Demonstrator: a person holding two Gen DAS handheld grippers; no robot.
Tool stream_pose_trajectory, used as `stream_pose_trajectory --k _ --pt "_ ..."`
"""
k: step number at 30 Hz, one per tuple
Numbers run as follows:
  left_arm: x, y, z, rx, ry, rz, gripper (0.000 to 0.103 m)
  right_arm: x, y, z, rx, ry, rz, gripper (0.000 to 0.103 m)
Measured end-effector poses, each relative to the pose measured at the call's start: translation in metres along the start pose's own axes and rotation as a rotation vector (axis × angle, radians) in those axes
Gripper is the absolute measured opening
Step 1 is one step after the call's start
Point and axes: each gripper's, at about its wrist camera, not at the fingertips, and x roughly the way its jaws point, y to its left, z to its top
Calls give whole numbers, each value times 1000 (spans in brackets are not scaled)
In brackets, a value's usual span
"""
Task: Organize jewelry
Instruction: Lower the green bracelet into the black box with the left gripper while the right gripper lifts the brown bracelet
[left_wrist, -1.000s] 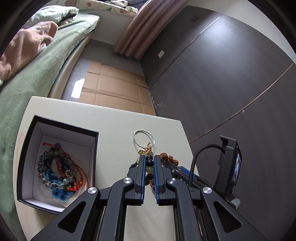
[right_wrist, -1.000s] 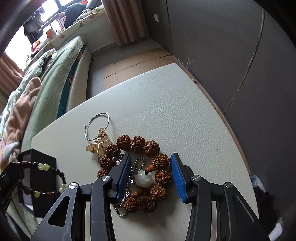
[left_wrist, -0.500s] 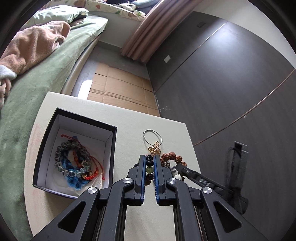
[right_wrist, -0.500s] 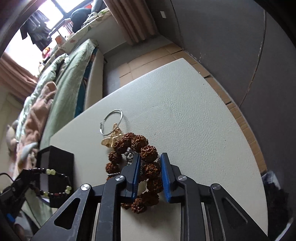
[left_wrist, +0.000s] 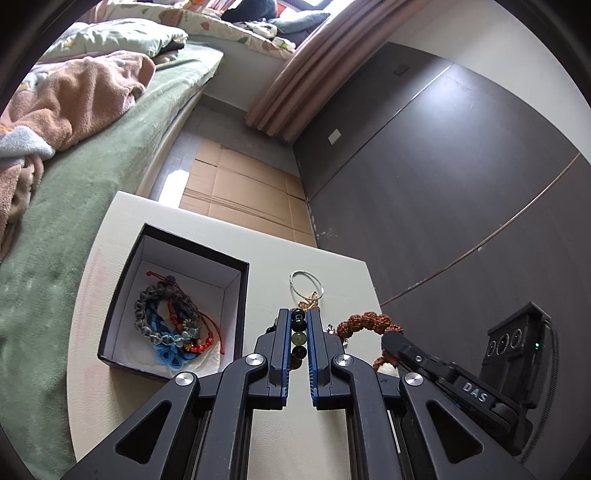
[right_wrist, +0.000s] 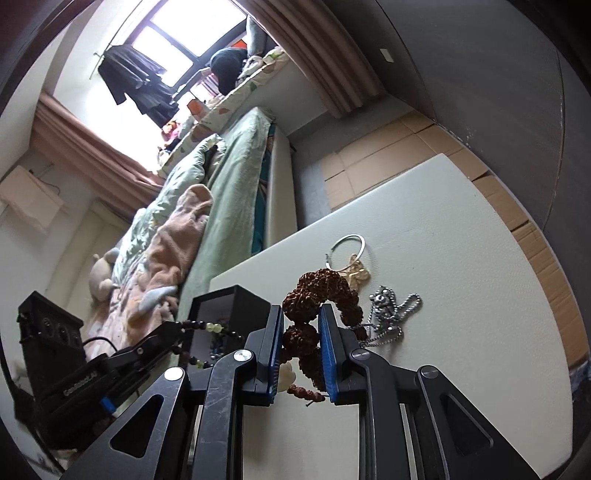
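Note:
My left gripper (left_wrist: 298, 314) is shut on a dark bead bracelet with pale green beads (left_wrist: 298, 336), held above the white table (left_wrist: 86, 332). Left of it stands an open black box (left_wrist: 195, 252) with several bracelets (left_wrist: 173, 325) inside. In the right wrist view my right gripper (right_wrist: 301, 310) is shut on a brown seed bracelet (right_wrist: 317, 288), lifted off the table, with a white pendant (right_wrist: 287, 376) hanging below. The same brown seed bracelet (left_wrist: 365, 320) shows at the right gripper's tip in the left wrist view.
On the table lie a silver hoop (right_wrist: 347, 246) with a gold charm (right_wrist: 357, 275) and a silver ball chain (right_wrist: 388, 317). A green-covered bed (left_wrist: 92, 177) runs along the table's left side. Dark wall panels (left_wrist: 424, 184) stand on the right.
The right gripper's jaws closed on the brown seed bracelet and raised it from the table, leaving the silver chain behind. The left gripper shifted with its bead bracelet, bringing the box more into view.

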Motion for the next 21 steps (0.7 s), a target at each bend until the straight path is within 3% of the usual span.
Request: stream_pose_trajectory --k 11,17,21 --pt "-23 4 11 -9 -60 -21 8 -31 42 3 -42 -112 248 21" --pt "-35 10 18 -17 -102 -10 8 -46 65 1 -94 -174 337 21" --pt "-39 16 22 -26 -128 47 8 -43 71 0 -110 -174 354 21"
